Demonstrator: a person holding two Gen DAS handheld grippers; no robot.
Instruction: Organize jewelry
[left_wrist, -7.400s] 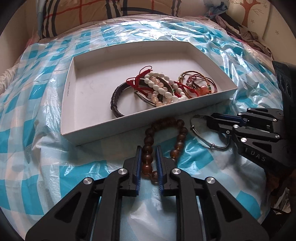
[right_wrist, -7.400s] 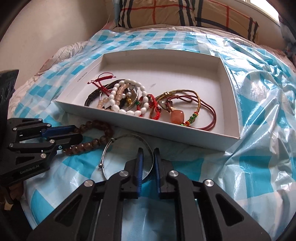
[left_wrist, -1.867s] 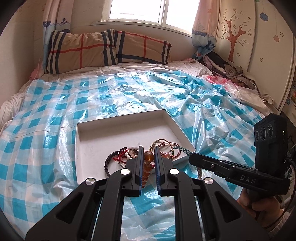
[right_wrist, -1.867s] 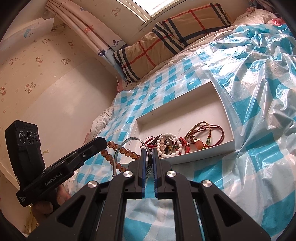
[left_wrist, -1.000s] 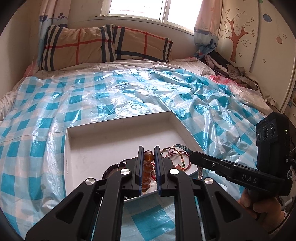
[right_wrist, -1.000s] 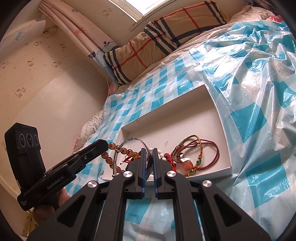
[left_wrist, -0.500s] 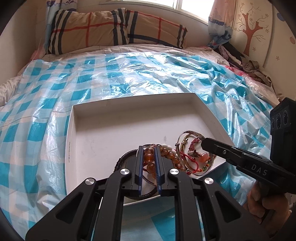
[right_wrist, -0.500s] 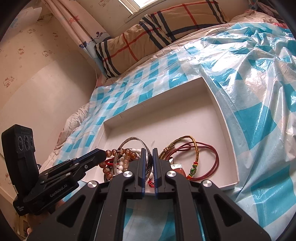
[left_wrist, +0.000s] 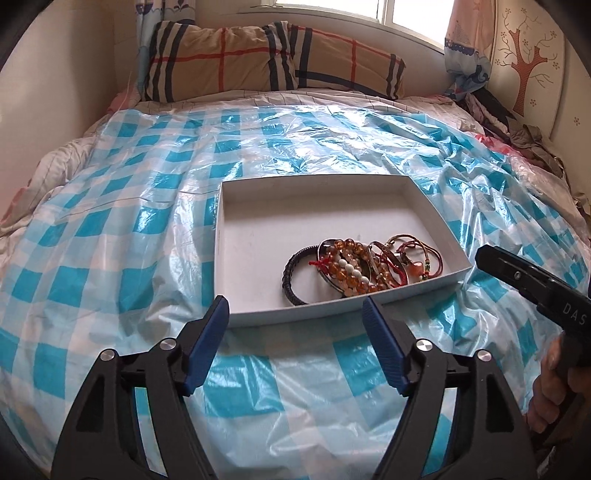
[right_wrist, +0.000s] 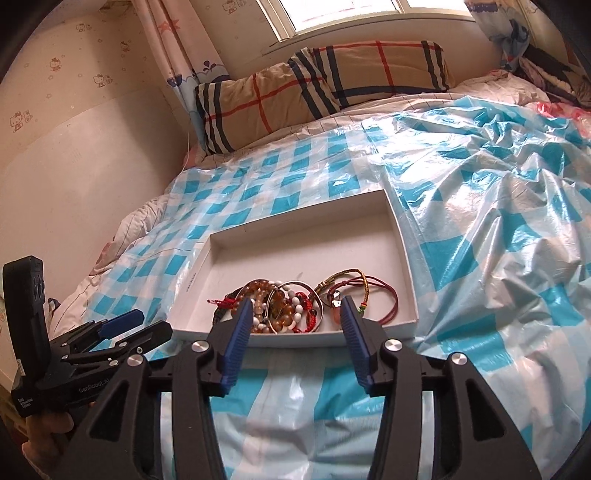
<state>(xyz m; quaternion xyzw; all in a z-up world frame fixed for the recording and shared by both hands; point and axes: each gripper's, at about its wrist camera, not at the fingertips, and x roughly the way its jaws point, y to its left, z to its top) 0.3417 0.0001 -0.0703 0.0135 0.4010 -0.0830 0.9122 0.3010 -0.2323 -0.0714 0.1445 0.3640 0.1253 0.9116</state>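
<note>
The left gripper (left_wrist: 295, 314) has just been opening and now stands wide, nothing between its blue pads (left_wrist: 207, 339); the right gripper (right_wrist: 295, 314) has likewise just been opening, to a lesser spread, and it too holds nothing. Directly ahead of both, past their fingertips, sits the white tray (left_wrist: 258, 236) on the blue checked plastic sheet (left_wrist: 110, 240), its near wall just beyond the tips. All the jewelry lies in a heap in the tray's near right part as the left gripper sees it: the amber bead bracelet (left_wrist: 341, 258) draped over the silver bangle (right_wrist: 295, 286), a dark braided bracelet (left_wrist: 291, 273) at the heap's left edge, a string of white beads (left_wrist: 352, 269) in the middle, and red cord bracelets (right_wrist: 384, 295) on the far side (the strands overlap too much to tell which lies on which). The rest of the tray floor is bare. Off to the left gripper's right, the other tool shows with a hand (left_wrist: 550, 391) on its grip. Beyond the tray, a plaid pillow (left_wrist: 266, 62) lies at the head of the bed beneath a window (right_wrist: 343, 14).
</note>
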